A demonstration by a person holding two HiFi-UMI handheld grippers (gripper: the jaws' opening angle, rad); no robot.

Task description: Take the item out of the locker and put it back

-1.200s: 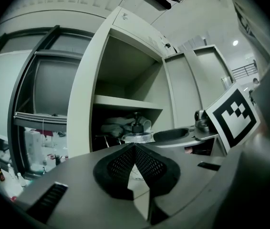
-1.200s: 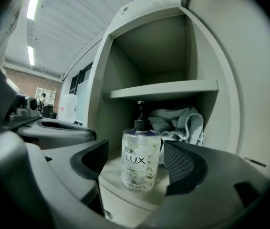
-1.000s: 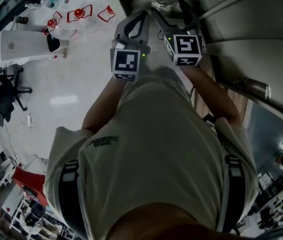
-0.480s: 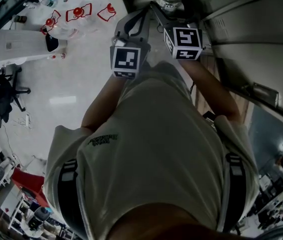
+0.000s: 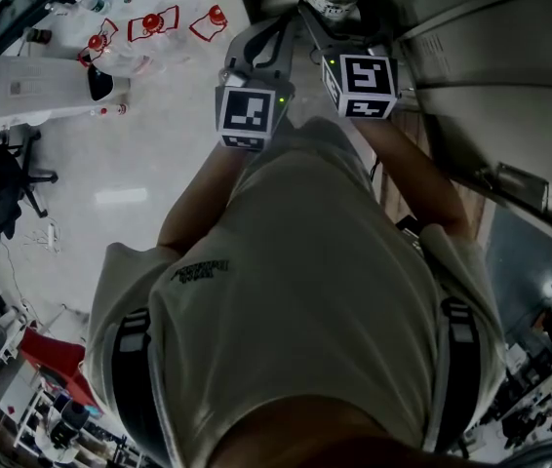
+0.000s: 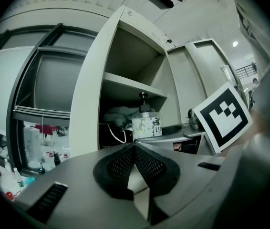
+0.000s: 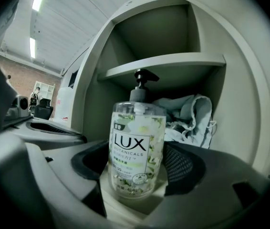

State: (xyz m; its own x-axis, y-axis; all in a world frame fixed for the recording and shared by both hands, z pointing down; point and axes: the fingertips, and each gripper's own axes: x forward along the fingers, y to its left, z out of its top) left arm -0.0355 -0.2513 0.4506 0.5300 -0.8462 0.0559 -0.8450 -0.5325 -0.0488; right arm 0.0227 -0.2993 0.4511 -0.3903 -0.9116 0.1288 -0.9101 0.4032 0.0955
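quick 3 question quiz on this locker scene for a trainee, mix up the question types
1. What stands between the jaws of the right gripper? A mug, B bottle, C box
2. True or false: the left gripper has its jaws wide apart.
3. What lies behind the bottle in the locker?

Key
1. B. The jaws have just been closing, and the pads now sit against the bottle's sides.
2. False. They are together, with nothing between them.
3. A crumpled cloth.
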